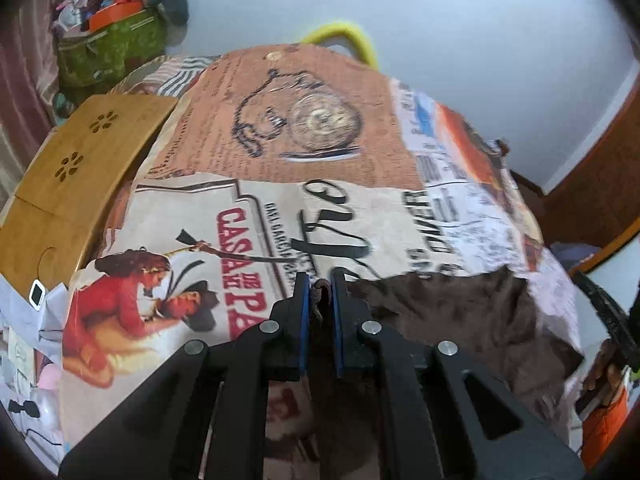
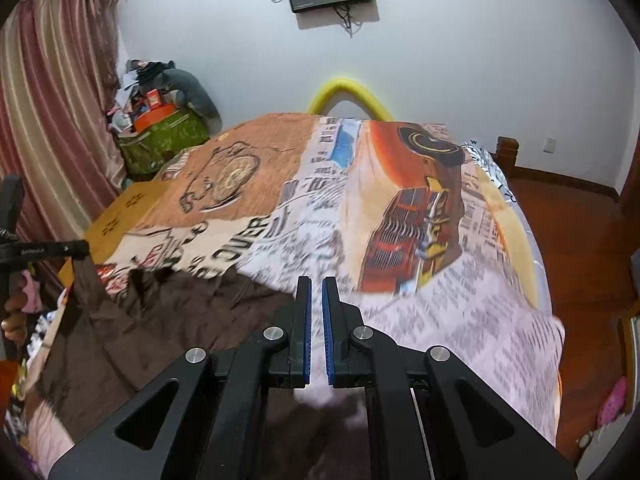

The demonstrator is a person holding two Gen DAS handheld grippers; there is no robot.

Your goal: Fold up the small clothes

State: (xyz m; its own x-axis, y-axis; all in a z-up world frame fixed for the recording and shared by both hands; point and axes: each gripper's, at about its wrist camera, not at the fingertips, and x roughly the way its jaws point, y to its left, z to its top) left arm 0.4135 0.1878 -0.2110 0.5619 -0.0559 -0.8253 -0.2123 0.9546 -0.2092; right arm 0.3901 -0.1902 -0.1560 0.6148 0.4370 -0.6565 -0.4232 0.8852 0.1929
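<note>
A dark brown garment lies spread on the printed bedspread. My left gripper is shut on a bunched edge of this brown garment, with the fabric pinched between the blue pads and hanging down under the jaws. In the right wrist view the brown garment stretches from the left gripper, seen at the far left, across the bed toward my right gripper. The right jaws stand nearly closed with a narrow gap and nothing visible between the tips. Brown cloth lies beneath them.
A wooden lap table rests on the bed's left side. A green bag piled with clutter stands by the curtain. A yellow foam arch rises behind the bed. Wooden floor lies to the right.
</note>
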